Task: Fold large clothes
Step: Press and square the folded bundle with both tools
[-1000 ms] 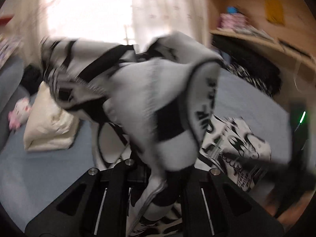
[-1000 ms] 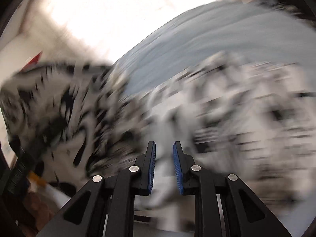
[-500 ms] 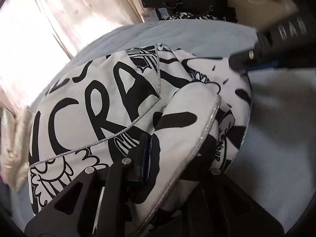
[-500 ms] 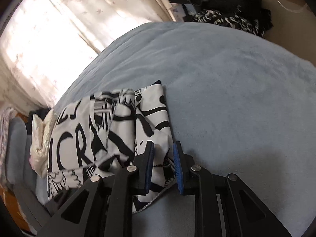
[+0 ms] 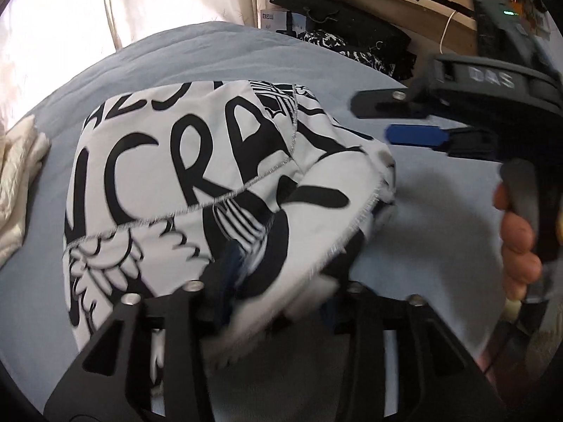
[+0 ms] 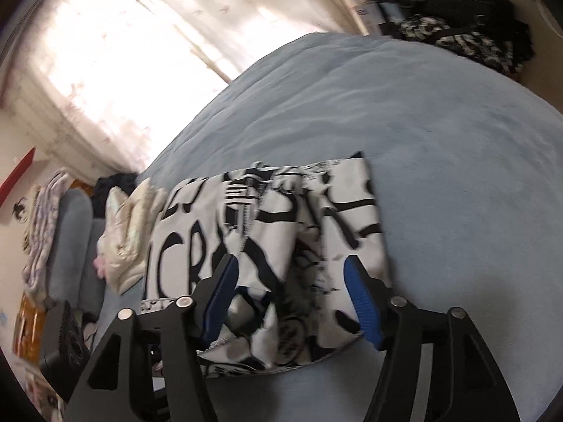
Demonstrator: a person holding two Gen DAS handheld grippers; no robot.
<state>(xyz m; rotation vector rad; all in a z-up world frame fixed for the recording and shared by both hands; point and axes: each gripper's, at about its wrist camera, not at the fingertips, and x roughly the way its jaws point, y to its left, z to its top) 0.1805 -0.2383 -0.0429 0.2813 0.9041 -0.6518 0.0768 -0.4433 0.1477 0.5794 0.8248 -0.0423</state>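
The folded black-and-white garment (image 6: 281, 246) lies on the blue bed (image 6: 440, 140), long axis running from 9 to 3 o'clock. The right gripper (image 6: 292, 299) is opening, cloth between its fingers but unpressed. The left gripper (image 5: 278, 302) is opening too, the nearer one, a fold draped across it at 12 o'clock.

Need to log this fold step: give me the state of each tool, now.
Left tool: jaws opening, the black-and-white printed garment draped between them, no longer pinched.
Right tool: jaws opening, spread above the garment, holding nothing.
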